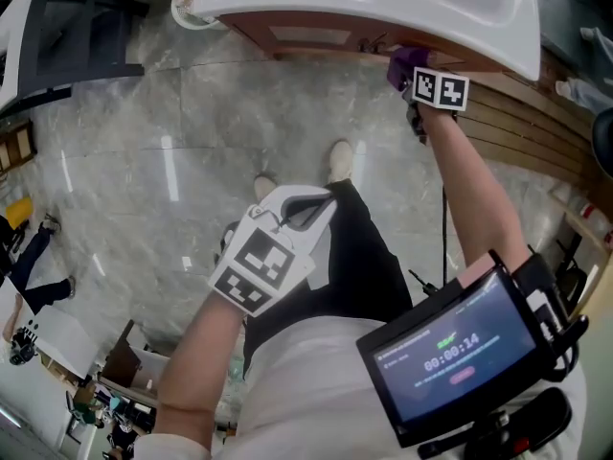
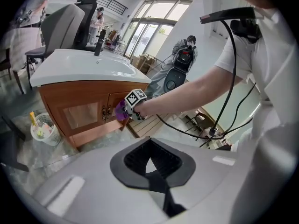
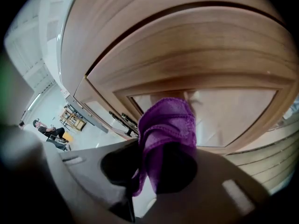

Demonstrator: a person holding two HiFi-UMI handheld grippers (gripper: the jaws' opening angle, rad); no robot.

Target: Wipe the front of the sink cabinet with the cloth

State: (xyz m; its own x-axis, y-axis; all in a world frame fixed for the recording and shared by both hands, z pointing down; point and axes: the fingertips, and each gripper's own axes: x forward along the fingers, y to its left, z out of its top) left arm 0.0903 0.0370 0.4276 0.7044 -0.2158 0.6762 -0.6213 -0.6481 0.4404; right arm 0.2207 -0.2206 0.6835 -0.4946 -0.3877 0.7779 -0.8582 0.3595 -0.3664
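The right gripper [image 3: 156,171] had its jaws clamped on the purple cloth [image 3: 170,125], whose bunched end pressed on a door panel [image 3: 233,111] of the sink cabinet [image 3: 210,64], near the panel's frame edge. Wiping well probably called for steady pressure and overlapping strokes out to every edge of the front. The left gripper [image 2: 150,161], jaws together and empty, hung well apart from the cabinet.

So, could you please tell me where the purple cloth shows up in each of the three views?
Head view: purple cloth upper right of centre, under the white basin.
Left gripper view: purple cloth left of centre, at the cabinet doors.
Right gripper view: purple cloth at centre, gripped by the right gripper.
Shared landmark: the wooden sink cabinet.
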